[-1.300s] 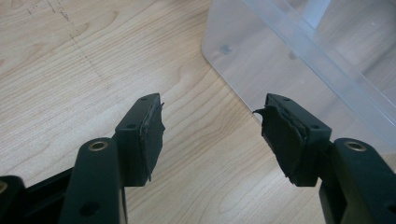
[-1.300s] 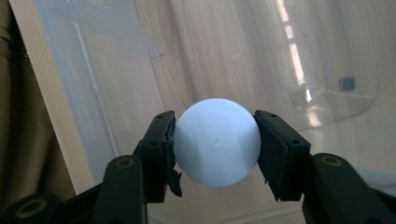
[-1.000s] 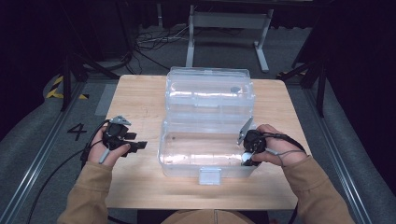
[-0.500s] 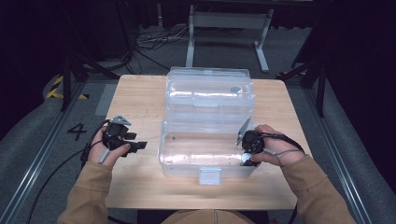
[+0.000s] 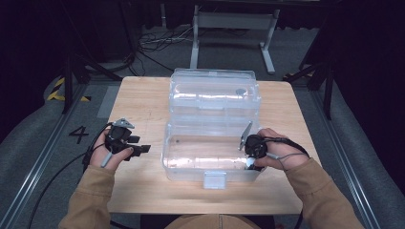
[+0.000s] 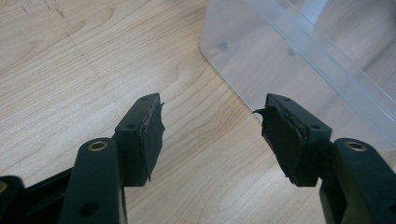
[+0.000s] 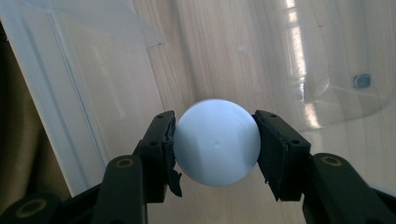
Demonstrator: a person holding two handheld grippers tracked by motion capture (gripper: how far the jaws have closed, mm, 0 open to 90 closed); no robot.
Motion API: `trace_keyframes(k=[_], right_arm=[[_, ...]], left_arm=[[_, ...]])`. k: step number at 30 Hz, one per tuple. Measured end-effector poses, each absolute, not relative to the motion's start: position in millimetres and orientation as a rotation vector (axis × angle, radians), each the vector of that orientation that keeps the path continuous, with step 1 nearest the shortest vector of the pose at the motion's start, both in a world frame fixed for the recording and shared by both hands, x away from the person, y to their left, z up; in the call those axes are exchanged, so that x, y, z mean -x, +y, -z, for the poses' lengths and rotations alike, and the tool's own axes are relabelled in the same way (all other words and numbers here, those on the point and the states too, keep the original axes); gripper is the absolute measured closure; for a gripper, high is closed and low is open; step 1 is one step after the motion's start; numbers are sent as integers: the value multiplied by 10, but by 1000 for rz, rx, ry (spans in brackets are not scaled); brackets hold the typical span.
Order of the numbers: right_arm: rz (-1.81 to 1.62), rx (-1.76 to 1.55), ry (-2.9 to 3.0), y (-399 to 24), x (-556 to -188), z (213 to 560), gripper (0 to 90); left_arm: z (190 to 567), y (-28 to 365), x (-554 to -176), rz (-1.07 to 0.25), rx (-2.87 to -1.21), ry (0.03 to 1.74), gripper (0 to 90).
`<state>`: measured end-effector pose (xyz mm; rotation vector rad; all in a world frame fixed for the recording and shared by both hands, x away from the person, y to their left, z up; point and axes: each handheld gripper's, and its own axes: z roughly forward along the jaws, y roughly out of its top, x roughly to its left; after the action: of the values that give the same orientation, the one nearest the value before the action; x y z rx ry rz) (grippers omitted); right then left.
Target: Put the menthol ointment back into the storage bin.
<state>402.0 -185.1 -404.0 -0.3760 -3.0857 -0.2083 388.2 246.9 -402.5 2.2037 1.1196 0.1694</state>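
I'm clamping the white ball [image 7: 217, 148] in the R gripper [image 7: 217, 151] inside the clear bin [image 5: 184, 164] for drop-off; L gripper [image 6: 210, 128] is idling, jaws apart w/ nothing between them.

No change across the second

Between the earlier pictures and this one I saw nothing shift: my right gripper [image 7: 215, 142] did not loosen on the white ball [image 7: 217, 142], my left gripper [image 6: 210, 128] did not close, and the clear box [image 5: 212, 124] did not move.
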Motion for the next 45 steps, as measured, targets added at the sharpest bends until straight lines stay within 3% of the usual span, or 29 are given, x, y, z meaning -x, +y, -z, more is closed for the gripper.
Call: trace_keyframes(k=[31, 45], right_arm=[[182, 392, -3061, -1848, -4078, 4096, 486], [388, 448, -3064, -1964, -4017, 3829, 480]], left_arm=[[4035, 2467, -3885, -163, -2209, 1120, 388], [3982, 2371, -3932, -149, -2210, 1069, 390]])
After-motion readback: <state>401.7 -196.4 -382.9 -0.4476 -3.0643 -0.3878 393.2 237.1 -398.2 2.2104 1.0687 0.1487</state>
